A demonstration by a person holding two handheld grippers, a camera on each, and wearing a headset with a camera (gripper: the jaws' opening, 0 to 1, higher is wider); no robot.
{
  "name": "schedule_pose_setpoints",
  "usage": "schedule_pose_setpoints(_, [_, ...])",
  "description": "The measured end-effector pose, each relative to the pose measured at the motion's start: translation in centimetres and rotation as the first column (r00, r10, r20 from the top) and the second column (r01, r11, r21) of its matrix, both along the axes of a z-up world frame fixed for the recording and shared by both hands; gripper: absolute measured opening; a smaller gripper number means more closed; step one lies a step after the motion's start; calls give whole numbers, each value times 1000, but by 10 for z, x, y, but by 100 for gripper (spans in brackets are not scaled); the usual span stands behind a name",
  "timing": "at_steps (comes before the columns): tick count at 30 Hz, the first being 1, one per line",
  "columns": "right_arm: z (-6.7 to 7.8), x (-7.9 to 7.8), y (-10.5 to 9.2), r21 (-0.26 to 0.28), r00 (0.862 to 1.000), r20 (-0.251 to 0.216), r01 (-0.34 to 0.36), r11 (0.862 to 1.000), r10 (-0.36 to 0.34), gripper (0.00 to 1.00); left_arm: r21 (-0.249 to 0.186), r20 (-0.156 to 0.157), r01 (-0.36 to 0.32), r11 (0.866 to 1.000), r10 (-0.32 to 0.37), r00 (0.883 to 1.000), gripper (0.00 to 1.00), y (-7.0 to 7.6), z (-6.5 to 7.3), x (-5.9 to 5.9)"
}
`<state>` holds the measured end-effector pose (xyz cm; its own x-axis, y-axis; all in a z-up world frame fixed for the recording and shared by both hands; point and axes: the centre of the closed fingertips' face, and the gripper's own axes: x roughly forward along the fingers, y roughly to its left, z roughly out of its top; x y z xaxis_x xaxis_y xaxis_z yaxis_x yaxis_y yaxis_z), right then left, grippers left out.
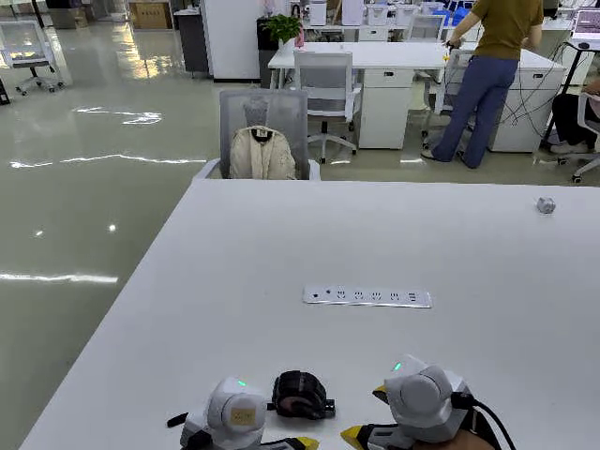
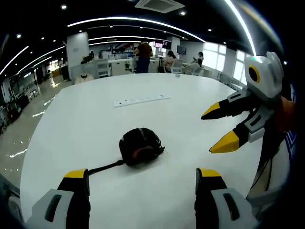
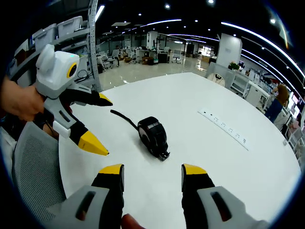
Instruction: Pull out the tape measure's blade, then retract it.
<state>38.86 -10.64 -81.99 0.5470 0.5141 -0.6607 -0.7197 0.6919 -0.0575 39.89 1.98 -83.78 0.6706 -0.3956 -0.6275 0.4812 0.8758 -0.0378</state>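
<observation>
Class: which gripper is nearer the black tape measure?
Left. The left gripper sits just beside the black tape measure; the right gripper stands further off, opposite.

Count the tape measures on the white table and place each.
1: a black round-cased tape measure lies near the front edge of the white table, between the open left tool and open right tool. None looks hidden.

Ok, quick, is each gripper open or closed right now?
Left gripper: open, holding nothing.
Right gripper: open, holding nothing.
</observation>
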Motion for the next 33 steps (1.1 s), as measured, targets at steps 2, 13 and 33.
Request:
schedule_pose_setpoints(2, [2, -3, -3, 3, 1000, 6, 16, 1000, -16, 50, -9, -4, -1, 1000, 1, 1000, 91, -1, 0, -2])
schedule_pose_setpoints(13, [14, -19, -9, 48, 997, 17, 74, 996, -75, 53, -24, 2, 26, 999, -26, 1000, 96, -5, 6, -16])
schedule_pose_setpoints(33, [44, -44, -17, 84, 990, 46, 126, 989, -130, 58, -77, 8, 53, 996, -53, 999, 100, 1, 24, -37])
